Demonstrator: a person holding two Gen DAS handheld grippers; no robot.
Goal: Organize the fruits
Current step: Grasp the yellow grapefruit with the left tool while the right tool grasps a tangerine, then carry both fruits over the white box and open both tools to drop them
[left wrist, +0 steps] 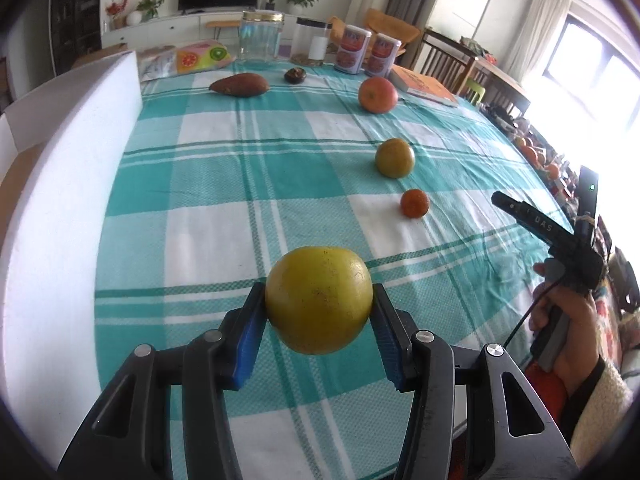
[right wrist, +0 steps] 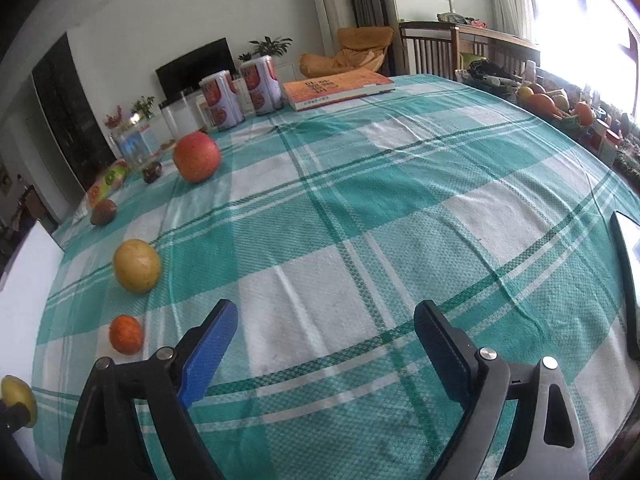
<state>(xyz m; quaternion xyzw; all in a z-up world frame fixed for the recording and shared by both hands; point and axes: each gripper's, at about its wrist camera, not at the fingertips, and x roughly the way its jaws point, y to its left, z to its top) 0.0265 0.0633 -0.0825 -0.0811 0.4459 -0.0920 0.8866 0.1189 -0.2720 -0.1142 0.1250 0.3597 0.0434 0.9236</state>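
Observation:
My left gripper (left wrist: pixel 319 302) is shut on a yellow-green round fruit (left wrist: pixel 318 300), with a blue pad pressed to each side, just above the checked tablecloth (left wrist: pixel 224 184). That fruit peeks in at the lower left edge (right wrist: pixel 16 396) of the right wrist view. Beyond it a small mandarin (left wrist: pixel 415 203), a yellow-green fruit (left wrist: pixel 395 157) and a red apple (left wrist: pixel 377 95) lie in a line. A brown oblong fruit (left wrist: pixel 239 85) and a small dark fruit (left wrist: pixel 295 75) sit farther back. My right gripper (right wrist: pixel 326 322) stands open over bare cloth, right of the mandarin (right wrist: pixel 125 334).
A white foam board (left wrist: pixel 60 200) borders the table's left side. Glass jars (left wrist: pixel 261 36), two cans (left wrist: pixel 352 50), an orange book (left wrist: pixel 424 84) and a printed bag (left wrist: pixel 192 58) line the far edge. A bowl of fruit (right wrist: pixel 552 106) stands beyond the right edge.

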